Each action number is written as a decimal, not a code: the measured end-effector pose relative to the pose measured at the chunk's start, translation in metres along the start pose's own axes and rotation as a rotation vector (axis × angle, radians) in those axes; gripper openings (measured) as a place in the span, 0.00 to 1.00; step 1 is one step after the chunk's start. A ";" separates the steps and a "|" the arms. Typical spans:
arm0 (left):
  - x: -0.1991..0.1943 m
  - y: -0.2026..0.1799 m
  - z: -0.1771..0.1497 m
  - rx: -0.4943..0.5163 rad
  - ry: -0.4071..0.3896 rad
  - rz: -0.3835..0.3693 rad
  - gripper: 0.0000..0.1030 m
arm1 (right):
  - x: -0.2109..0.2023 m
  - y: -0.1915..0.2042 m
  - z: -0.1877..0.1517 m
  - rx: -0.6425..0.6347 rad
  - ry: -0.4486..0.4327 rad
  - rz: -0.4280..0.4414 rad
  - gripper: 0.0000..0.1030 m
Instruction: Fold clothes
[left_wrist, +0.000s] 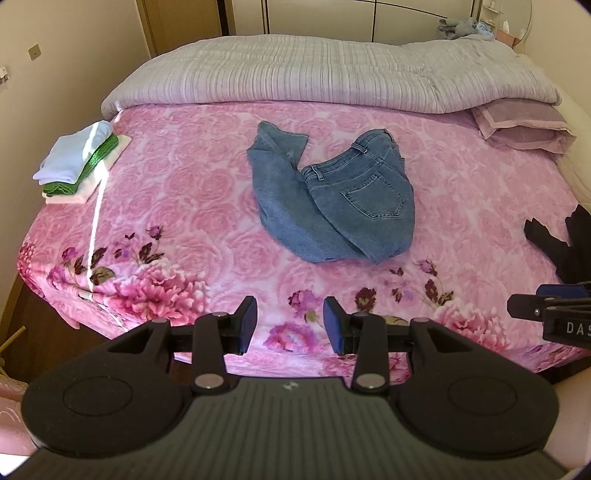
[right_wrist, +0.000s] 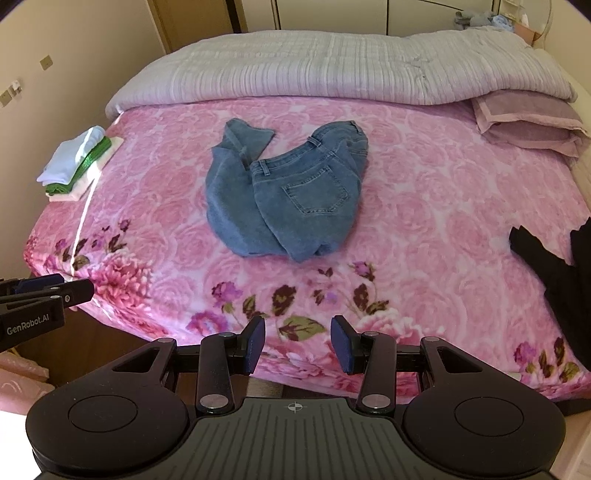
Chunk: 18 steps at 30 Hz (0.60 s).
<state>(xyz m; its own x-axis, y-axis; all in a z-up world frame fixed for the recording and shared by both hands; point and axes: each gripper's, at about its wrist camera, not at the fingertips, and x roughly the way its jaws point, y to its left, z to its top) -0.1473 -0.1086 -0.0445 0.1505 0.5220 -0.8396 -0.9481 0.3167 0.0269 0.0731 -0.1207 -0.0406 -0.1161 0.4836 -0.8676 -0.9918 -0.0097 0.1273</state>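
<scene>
Left gripper (left_wrist: 290, 325) & right gripper (right_wrist: 298, 345) are both held agape w/ nothing between the pads, above the bed's near edge. Jeans (left_wrist: 332, 192) are crumpled mid-blanket (left_wrist: 184, 192), well apart. Risk imo: only one denim layer gets pinched, so legs stay twisted. Folded stack (left_wrist: 79, 162) sits far left, black garment (right_wrist: 554, 266) right; nothing's blocking.

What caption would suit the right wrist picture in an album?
Open right gripper poised above a pink floral bed, crumpled jeans waiting mid-bed, folded clothes stacked far left.
</scene>
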 end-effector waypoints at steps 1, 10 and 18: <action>0.000 0.001 0.000 0.001 0.001 0.001 0.34 | 0.001 0.002 0.001 -0.002 0.002 0.002 0.42; 0.018 0.024 0.006 -0.016 0.027 -0.008 0.34 | 0.020 0.017 0.014 -0.019 0.024 -0.003 0.42; 0.059 0.071 0.033 -0.025 0.059 -0.024 0.34 | 0.060 0.041 0.046 -0.005 0.050 -0.025 0.42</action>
<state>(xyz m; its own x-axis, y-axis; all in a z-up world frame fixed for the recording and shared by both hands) -0.1968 -0.0293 -0.0740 0.1573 0.4669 -0.8702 -0.9512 0.3085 -0.0064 0.0275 -0.0517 -0.0651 -0.0932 0.4390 -0.8936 -0.9947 -0.0026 0.1025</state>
